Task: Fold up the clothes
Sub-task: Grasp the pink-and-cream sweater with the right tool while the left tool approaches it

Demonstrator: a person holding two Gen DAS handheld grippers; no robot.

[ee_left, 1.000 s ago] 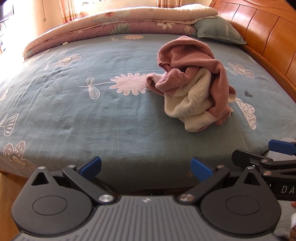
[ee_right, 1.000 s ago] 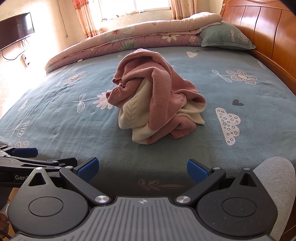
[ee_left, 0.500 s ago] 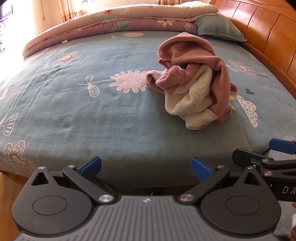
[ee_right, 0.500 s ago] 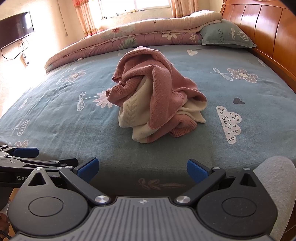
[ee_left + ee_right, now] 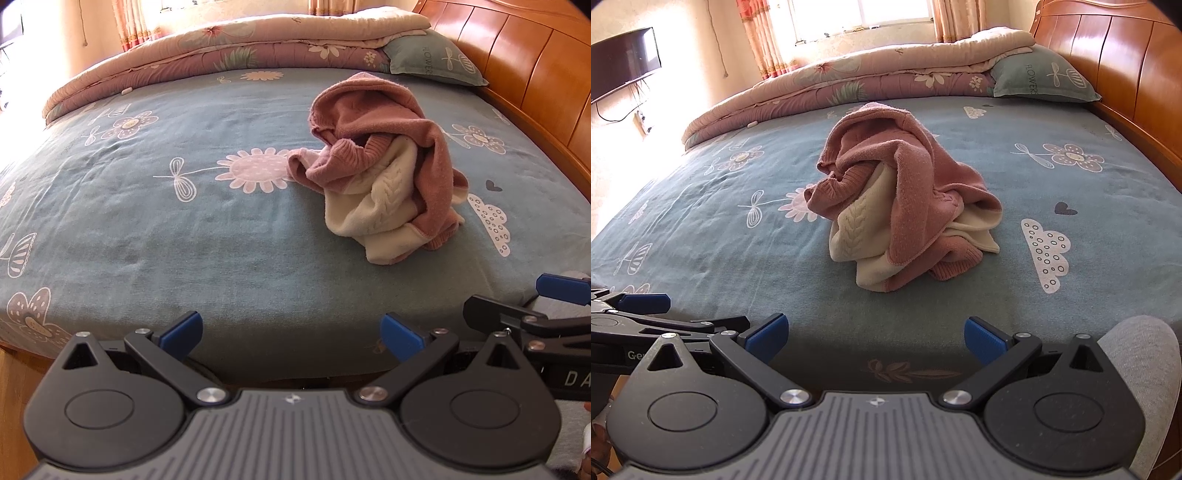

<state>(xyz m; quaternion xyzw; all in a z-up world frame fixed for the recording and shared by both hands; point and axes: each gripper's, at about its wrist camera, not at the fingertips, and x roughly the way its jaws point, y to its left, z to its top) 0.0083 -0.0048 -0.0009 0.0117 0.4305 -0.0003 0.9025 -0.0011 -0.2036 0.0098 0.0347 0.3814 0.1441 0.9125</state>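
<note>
A crumpled pink and cream knitted sweater [image 5: 384,173] [image 5: 901,210] lies in a heap on the blue flowered bedsheet [image 5: 147,229] [image 5: 1071,280]. My left gripper [image 5: 291,334] hangs open at the near edge of the bed, well short of the heap, which lies ahead and to its right. My right gripper [image 5: 873,338] is open too, with the heap straight ahead of it and apart from it. Neither holds anything. Each gripper shows at the side of the other's view, the right gripper [image 5: 561,288] and the left gripper [image 5: 646,302].
A folded pink quilt [image 5: 871,85] runs along the far side of the bed, with a blue pillow [image 5: 1041,77] beside it. The wooden headboard [image 5: 1126,62] stands at the right. A person's grey-clad knee [image 5: 1145,365] is at the lower right. A TV [image 5: 624,59] hangs at the left.
Both views have tilted slightly upward, so the sweater sits a little lower in the frames. The heap itself has not moved, and both grippers stay open.
</note>
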